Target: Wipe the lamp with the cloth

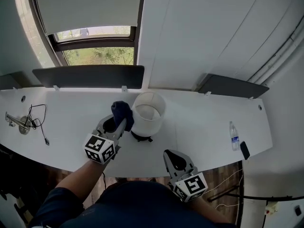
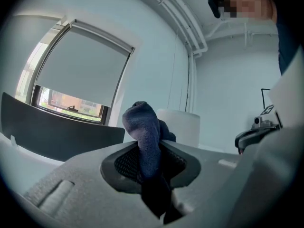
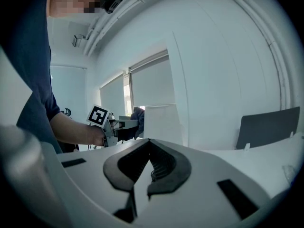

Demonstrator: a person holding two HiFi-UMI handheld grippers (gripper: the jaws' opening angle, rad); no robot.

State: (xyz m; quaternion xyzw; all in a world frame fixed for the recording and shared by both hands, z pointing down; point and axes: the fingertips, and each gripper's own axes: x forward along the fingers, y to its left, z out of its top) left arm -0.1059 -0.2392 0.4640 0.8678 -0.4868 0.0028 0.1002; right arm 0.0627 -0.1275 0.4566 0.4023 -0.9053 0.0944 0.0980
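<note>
Cloth pinched in left tool, against lamp, right tool closed, empty

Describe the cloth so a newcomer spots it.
On the long white desk under the window, a white lamp stands mid-desk. The cloth is bunched just left of its shade, clamped in the left gripper: the only dark blue thing by the lamp.

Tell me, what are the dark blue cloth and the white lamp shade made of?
The cloth looks like soft fuzzy fabric, maybe fleece: matte, nappy, bunched in folds. The lamp shade looks like stiff matte white fabric or paper, holding a smooth round shape; which one I can't tell.
</note>
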